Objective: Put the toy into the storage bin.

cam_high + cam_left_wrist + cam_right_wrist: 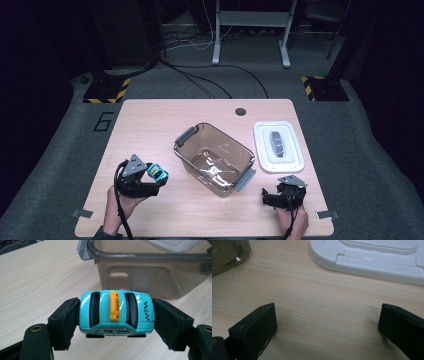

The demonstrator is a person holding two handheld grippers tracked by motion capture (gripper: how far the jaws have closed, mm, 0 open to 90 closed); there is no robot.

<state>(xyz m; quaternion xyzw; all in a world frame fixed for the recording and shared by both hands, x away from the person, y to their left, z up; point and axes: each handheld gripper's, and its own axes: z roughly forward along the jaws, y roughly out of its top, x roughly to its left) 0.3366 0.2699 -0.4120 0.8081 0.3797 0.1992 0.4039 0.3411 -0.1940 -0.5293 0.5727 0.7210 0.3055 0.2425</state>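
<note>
While left gripper [116, 315] jaws clamp taxi [116, 312] near bin [150, 270], right gripper [327, 327] jaws gape.

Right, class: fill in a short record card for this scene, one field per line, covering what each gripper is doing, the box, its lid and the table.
left gripper: shut on the toy taxi, held by its front and rear ends
toy taxi: turquoise, yellow roof sign, beside the box, not in it
right gripper: open, nothing between its fingers, low over the table
box: clear brownish plastic, grey handles, open, mid-table
lid: white, flat on the table, right of the box
</note>
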